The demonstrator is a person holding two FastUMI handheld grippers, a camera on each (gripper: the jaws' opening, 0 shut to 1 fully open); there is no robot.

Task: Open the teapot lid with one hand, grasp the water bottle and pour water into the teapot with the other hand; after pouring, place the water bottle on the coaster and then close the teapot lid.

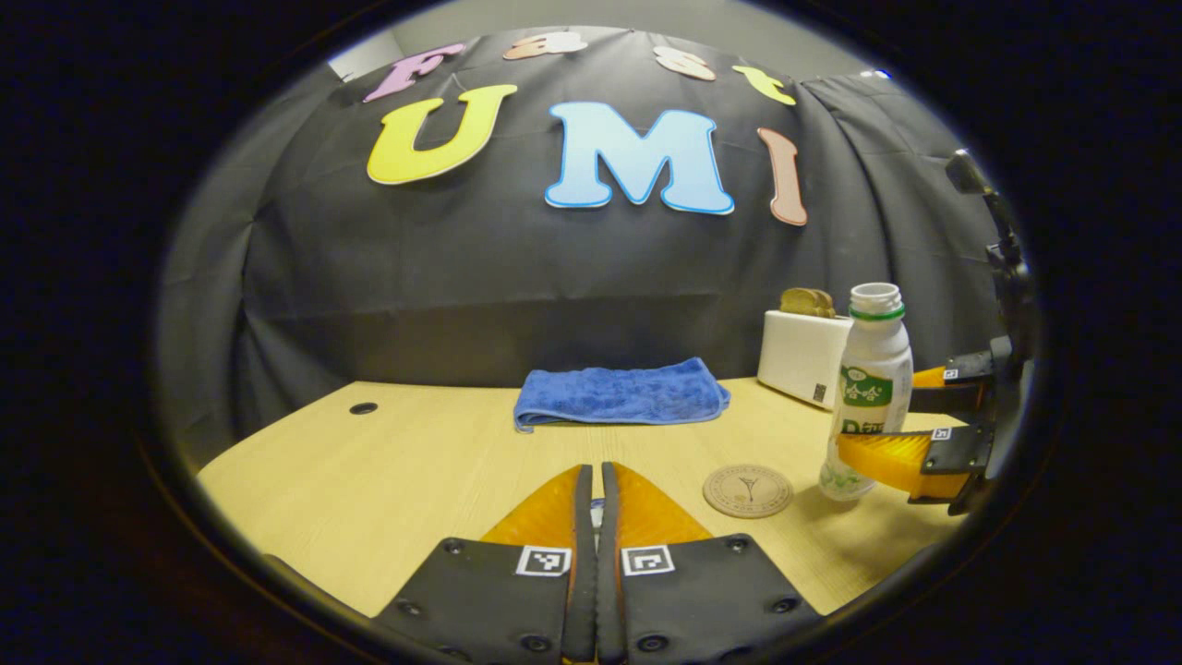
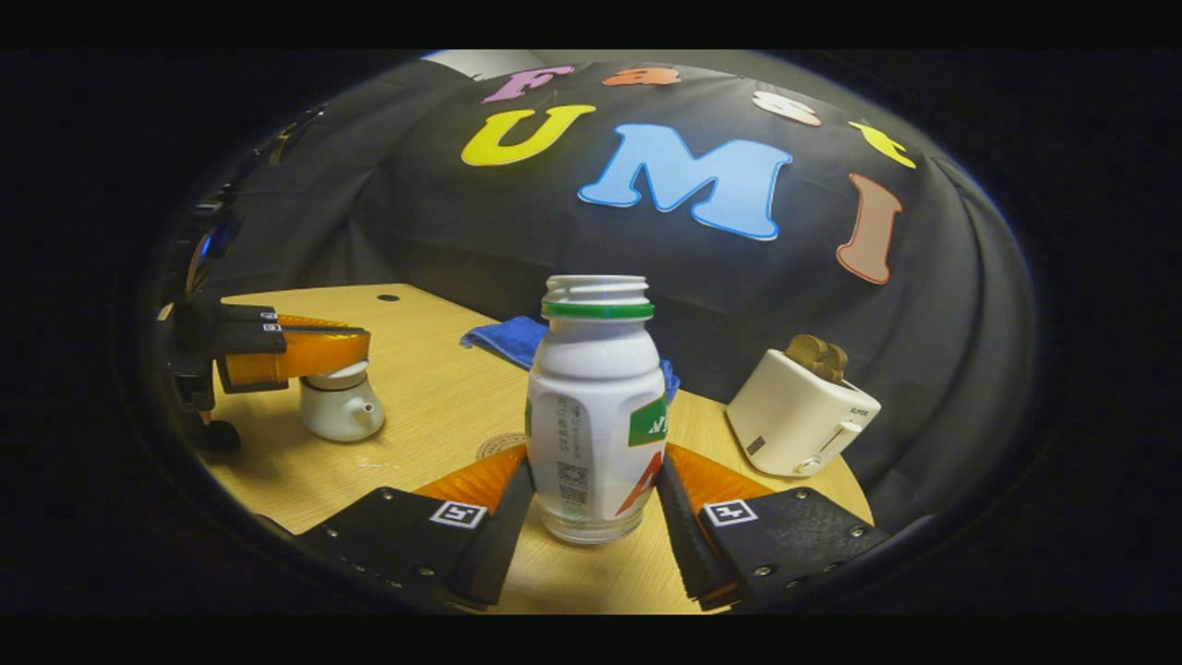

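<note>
The white water bottle [image 2: 591, 406], cap off and with a green neck ring, stands upright on the table. My right gripper [image 2: 596, 454] is shut on its lower body, one finger pressing each side. In the left gripper view the same bottle [image 1: 873, 369] stands just right of the round coaster [image 1: 748, 489]. My left gripper [image 1: 594, 473] is shut, with a small knob pinched between its tips. The right gripper view shows that gripper [image 2: 362, 347] on top of the small white teapot [image 2: 343, 414], holding its lid [image 2: 338, 374]. I cannot tell whether the lid is lifted off.
A folded blue cloth [image 1: 619, 392] lies at the back of the wooden table [image 1: 388, 480]. A white toaster [image 2: 799, 411] with bread in it stands at the back right, behind the bottle. A small cable hole [image 1: 363, 407] sits at the far left.
</note>
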